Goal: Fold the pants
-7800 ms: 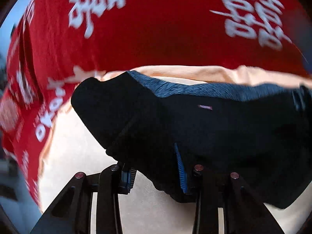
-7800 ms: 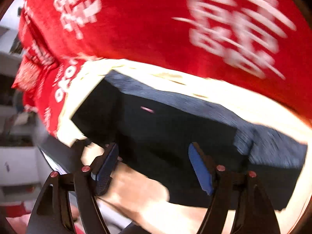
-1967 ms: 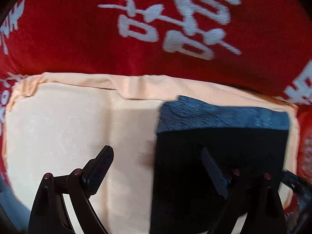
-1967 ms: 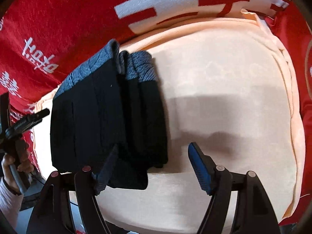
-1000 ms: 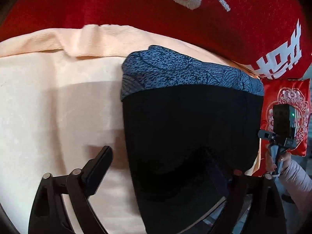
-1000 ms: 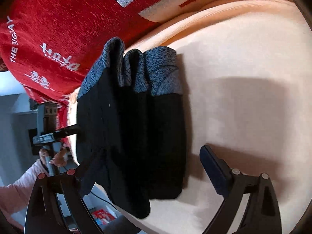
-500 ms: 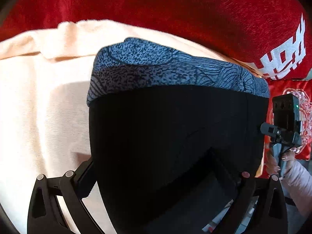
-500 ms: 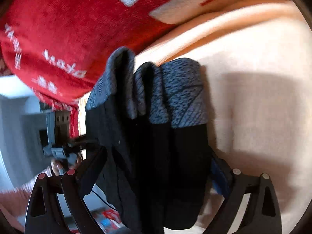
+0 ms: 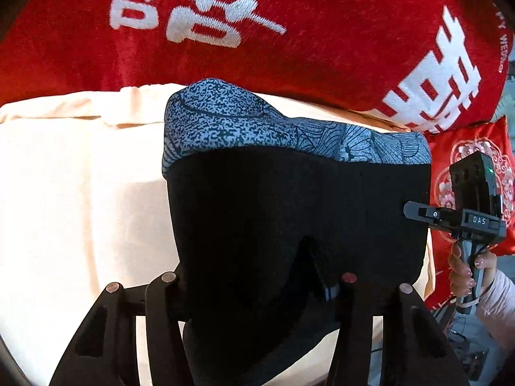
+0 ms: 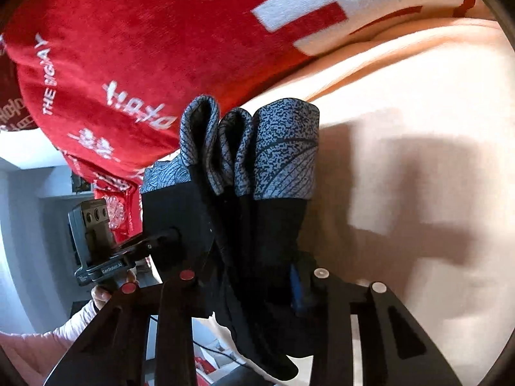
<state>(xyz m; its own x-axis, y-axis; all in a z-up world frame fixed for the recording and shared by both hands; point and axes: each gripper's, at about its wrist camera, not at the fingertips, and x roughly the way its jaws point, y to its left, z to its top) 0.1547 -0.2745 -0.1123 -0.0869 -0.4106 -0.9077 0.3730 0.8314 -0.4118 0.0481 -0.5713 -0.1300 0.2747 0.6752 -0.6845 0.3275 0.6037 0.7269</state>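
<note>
Pants point(image 9: 296, 212), black with a grey patterned waistband point(image 9: 273, 125), sit folded in a thick stack on the peach sheet point(image 9: 70, 193), waistband toward 12 o'clock and long axis running 12 to 6. Left gripper point(image 9: 257, 284) pinches the stack's near edge. Right gripper point(image 10: 248, 276) clamps the folded layers too, below the red blanket point(image 10: 135, 41).

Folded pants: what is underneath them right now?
Under the folded pants lies a peach cloth, visible beside them; whatever sits directly beneath is covered by the black fabric.
</note>
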